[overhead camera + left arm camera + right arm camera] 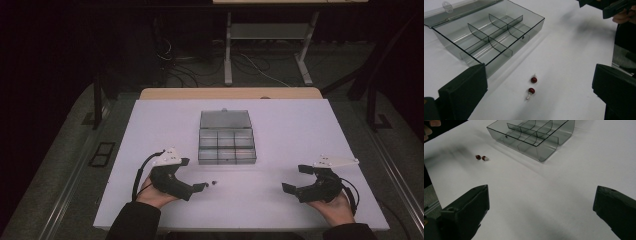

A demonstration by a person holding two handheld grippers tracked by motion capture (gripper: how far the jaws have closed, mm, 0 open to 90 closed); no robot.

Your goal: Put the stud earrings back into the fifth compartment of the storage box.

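Observation:
Two small red earrings (533,80) (531,90) with metal pins lie side by side on the white table, in front of a clear smoky compartment box (491,37) whose lid is folded back. In the high view the earrings (214,182) sit just past the tips of my left gripper (192,175), which is open and holds nothing. From the left gripper view, my left gripper (540,100) has its jaws wide apart with the earrings between and ahead of them. My right gripper (296,179) rests open and empty at the table's front right. The right gripper view shows the earrings (481,157) far left of my right gripper (541,212).
The box (226,145) stands mid-table with several empty compartments and its lid (225,120) flat behind it. The white table top (300,130) ends close in front of both hands. Table legs and cables sit on the floor beyond the far edge.

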